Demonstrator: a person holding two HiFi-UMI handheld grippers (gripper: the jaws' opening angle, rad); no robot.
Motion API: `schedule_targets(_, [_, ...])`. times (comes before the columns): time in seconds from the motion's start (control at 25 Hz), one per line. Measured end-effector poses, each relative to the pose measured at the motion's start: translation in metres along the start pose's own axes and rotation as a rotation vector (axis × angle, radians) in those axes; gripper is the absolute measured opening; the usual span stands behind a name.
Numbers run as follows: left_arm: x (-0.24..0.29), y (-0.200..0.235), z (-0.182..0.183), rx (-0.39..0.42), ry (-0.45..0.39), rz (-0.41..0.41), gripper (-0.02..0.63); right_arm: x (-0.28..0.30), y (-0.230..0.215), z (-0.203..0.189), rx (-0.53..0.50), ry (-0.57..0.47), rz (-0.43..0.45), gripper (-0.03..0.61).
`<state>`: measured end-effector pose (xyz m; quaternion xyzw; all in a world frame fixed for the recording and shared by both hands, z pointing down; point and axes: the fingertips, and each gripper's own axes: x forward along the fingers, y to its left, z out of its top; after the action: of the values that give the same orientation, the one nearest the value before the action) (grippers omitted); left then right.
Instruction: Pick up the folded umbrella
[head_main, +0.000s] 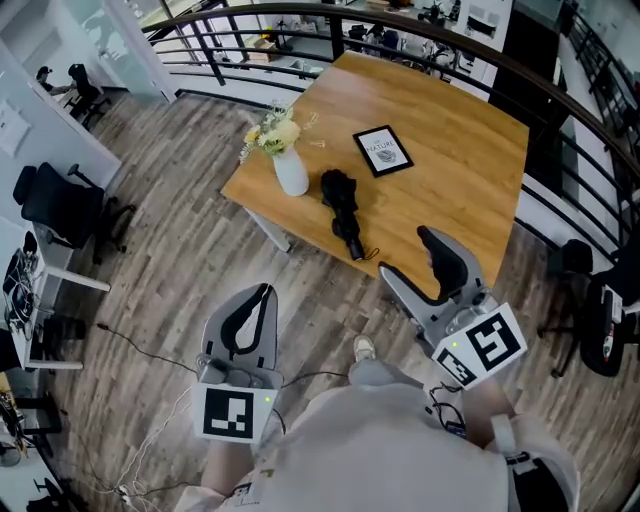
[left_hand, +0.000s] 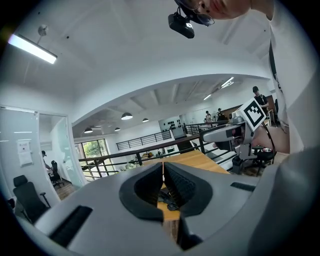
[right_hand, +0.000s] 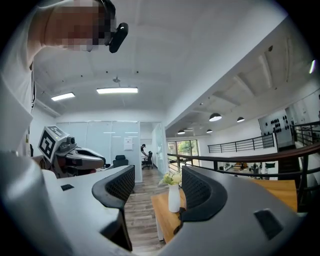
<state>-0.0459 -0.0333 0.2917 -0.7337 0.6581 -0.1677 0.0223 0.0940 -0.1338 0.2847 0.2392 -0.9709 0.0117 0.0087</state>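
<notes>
One folded black umbrella (head_main: 343, 212) lies on the wooden table (head_main: 460, 170), near its front edge, between one white flower vase (head_main: 291, 172) and one framed print (head_main: 383, 151). Two grippers hover short of the table: the left gripper (head_main: 264, 291) has its jaws closed and empty, and the right gripper (head_main: 407, 253) has its jaws spread wide and empty.

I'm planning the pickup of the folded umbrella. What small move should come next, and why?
Probably carry the right gripper forward toward the umbrella. Its fingers stand apart with nothing between them, well short of the umbrella, which lies untouched on the table beside the vase. The left gripper is shut.
</notes>
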Motion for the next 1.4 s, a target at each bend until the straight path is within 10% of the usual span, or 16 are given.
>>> schedule_targets(0.64, [0.146,0.043,-0.008,-0.01,0.038,-0.091,0.023,0.094,-0.105,-0.023,0.083,0.032,-0.033,0.302])
schedule_targets(1.4, [0.26,0.133,-0.024,0.045,-0.011,-0.513,0.025,0.206,-0.108,-0.043,0.107,0.113,-0.323,0.307])
